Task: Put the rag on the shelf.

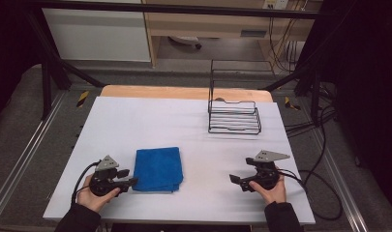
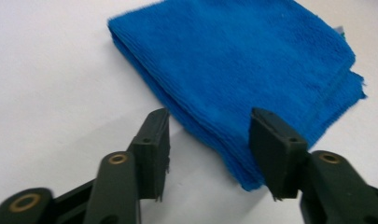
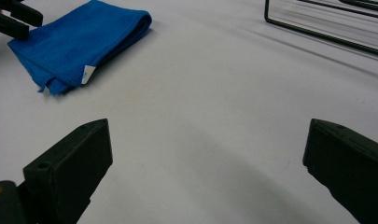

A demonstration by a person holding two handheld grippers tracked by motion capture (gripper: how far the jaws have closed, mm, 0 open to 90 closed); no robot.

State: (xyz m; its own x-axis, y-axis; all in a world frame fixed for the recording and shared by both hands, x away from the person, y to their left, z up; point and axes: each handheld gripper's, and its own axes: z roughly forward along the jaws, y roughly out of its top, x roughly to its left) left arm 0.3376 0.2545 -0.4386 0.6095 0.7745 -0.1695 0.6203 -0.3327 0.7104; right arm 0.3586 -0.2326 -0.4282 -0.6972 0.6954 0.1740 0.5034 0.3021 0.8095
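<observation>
Left tool (image 2: 209,149), towel (image 2: 233,70) corner-on.

Left gripper (image 1: 128,178): black body, two blocky matte-black jaws, each with a brass-ringed pivot hole and a smaller hole near the tip. A grey three-cornered plate sits on top; a black cable loops out on the side away from the blue cloth (image 1: 158,168).

Right gripper (image 1: 237,181), on the far side of the cloth from the left one: same black build, broad square-ended jaws, grey three-cornered plate on top, black cable trailing away from the cloth.

Both of the person's forearms wear dark sleeves reaching the wrist.
</observation>
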